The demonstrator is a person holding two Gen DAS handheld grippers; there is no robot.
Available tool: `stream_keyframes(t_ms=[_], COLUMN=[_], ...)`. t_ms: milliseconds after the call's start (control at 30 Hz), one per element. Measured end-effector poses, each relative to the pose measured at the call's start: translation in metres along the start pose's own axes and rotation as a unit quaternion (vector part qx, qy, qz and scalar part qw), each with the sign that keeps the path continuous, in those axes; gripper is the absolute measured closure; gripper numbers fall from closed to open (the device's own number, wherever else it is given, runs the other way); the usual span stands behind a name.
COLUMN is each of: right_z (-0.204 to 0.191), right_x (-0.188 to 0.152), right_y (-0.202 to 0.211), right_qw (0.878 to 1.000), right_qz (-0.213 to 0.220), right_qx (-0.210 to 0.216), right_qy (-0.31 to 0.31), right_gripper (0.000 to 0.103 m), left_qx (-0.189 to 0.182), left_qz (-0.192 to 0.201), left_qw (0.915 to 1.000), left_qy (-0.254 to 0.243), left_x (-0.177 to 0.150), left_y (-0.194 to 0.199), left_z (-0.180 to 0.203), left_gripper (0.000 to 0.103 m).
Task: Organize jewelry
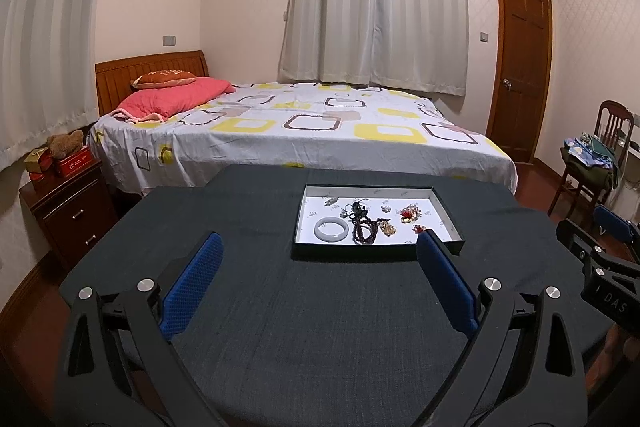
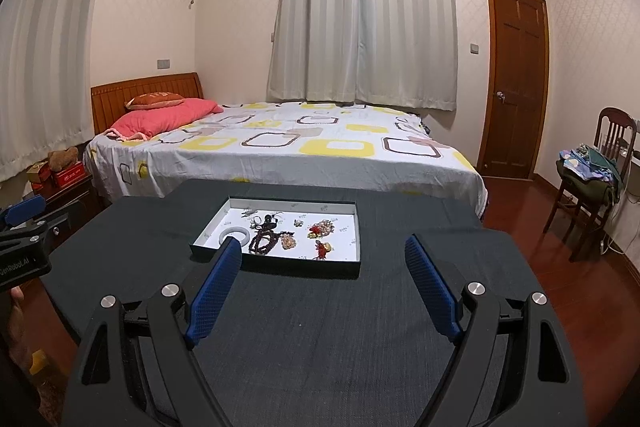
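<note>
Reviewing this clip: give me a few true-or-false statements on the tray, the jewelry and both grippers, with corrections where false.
1. All the jewelry lies inside the tray. True.
2. The left gripper is shut on the white bangle. False: its jaws stand open and empty, short of the tray.
3. The right gripper is open and holds nothing. True.
4. The white bangle lies at the tray's right end. False: it lies near the left front corner, beside the dark bead strand.
5. The tray sits on the bed. False: it sits on the dark cloth-covered table.
</note>
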State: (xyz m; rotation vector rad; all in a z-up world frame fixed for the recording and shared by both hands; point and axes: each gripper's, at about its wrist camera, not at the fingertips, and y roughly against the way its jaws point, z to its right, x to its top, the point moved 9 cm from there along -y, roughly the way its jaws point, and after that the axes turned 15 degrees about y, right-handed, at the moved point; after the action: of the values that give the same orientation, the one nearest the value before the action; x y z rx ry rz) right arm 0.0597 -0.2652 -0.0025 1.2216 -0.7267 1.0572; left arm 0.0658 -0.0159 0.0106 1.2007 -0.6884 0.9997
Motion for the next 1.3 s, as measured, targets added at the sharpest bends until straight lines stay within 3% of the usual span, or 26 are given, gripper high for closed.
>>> stream_keyframes(t_ms=[1300], right_z=[-0.0015], right_x=[-0.0006], right_y=[0.0001], right_qw=[1.0], right_qz=[-0.002], right_qx=[0.002], right_qy=[0.001], right_gripper=[0.022], left_qx=[0.005], left_qz=[-0.001], left_qw=[1.0], left_qy=[0.008], left_x=[-0.0081], left_y=[-0.0005], left_z=[-0.0076], left_gripper=[0.008])
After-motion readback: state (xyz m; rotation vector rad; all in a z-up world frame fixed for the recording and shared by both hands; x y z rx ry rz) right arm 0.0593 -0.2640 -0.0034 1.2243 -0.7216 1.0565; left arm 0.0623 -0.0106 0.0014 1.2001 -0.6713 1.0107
